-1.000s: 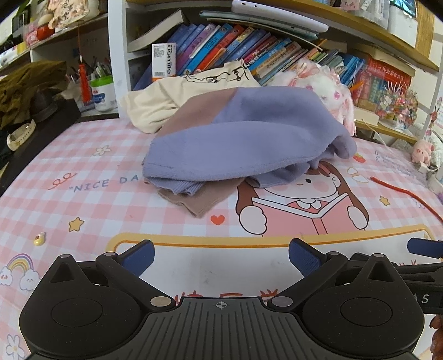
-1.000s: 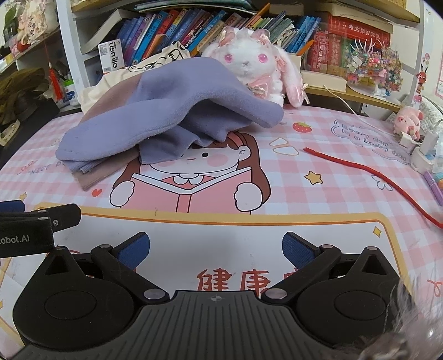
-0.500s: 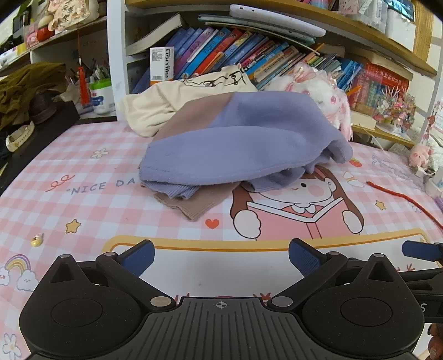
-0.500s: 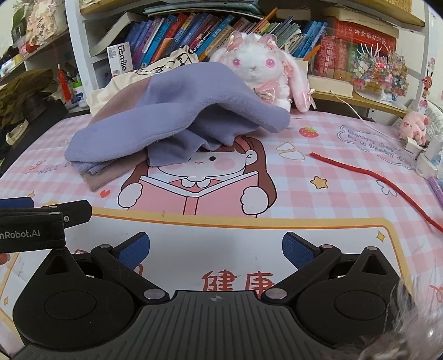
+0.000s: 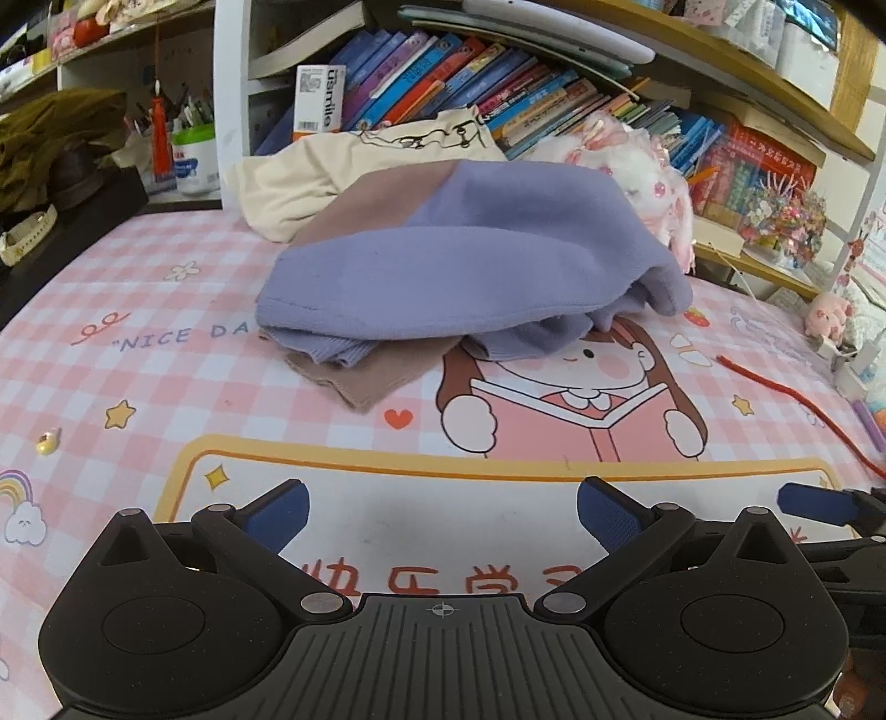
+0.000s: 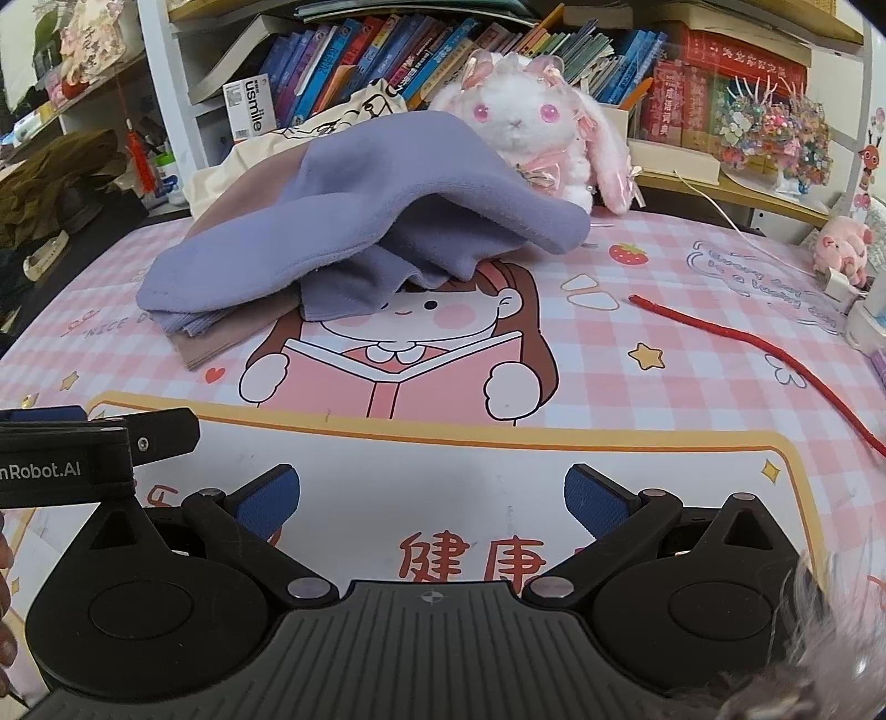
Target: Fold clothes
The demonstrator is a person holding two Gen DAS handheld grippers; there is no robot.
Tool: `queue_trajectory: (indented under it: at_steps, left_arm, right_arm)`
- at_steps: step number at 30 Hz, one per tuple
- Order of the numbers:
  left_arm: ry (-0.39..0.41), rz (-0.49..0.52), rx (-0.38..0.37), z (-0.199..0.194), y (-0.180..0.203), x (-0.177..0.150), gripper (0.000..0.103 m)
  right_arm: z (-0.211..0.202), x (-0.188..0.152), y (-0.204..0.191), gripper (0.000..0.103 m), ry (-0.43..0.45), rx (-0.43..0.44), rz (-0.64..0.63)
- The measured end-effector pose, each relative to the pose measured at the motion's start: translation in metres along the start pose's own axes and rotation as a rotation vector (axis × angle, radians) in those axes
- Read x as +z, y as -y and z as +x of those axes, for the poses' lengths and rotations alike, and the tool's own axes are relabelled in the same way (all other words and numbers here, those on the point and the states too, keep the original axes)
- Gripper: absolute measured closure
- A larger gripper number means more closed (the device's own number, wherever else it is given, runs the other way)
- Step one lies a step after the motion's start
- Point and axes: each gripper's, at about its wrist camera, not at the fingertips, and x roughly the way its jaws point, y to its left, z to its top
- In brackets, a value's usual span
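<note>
I am holding the left gripper [image 5: 442,512] low over the printed pink checked mat [image 5: 166,387], its blue-padded jaws spread wide and gripping nothing. The right gripper [image 6: 432,498] is sitting beside it, jaws equally wide apart and empty; in the left wrist view one of its blue pads is poking in at 3 o'clock. Ahead at 12 o'clock, past the cartoon girl with a book [image 6: 398,354], the purple and mauve garment [image 5: 470,260] is lying in a loose, humped heap on the mat, well apart from both grippers. A red cord [image 6: 775,360] is trailing across the mat at 2 o'clock. Behind the heap, a cream garment [image 5: 310,171] is bunching at 11 o'clock and a white plush rabbit [image 6: 531,127] is sitting at 1 o'clock, against the bookshelf [image 6: 387,44].
</note>
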Motion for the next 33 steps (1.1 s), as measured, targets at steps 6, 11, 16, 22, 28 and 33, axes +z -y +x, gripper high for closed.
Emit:
queue_trajectory:
  at_steps: [6,11,16,22,28,33]
  left_arm:
    - [-0.01,0.01,-0.046,0.0,0.011,-0.002,0.0]
    - [-0.007,0.02,-0.025,-0.001,0.023,-0.004,0.0]
    - [-0.028,0.01,0.03,0.003,0.034,-0.005,0.0]
    - [-0.063,-0.011,0.072,0.008,0.043,-0.006,0.0]
    - [-0.073,0.032,0.163,0.016,0.051,0.001,0.0]
    - [-0.011,0.093,0.222,0.02,0.059,0.016,0.0]
  right_arm:
    - [0.002,-0.001,0.006,0.0,-0.015,0.023,-0.019]
    - [0.004,-0.002,0.016,0.0,-0.027,0.035,-0.022]
    - [0.005,-0.004,0.033,0.0,-0.039,0.045,-0.01]
    - [0.006,-0.007,0.058,0.0,-0.046,0.048,0.02]
    - [0.011,0.003,0.089,0.0,-0.025,0.055,0.105]
    - [0.018,0.019,0.106,0.0,-0.01,0.087,0.171]
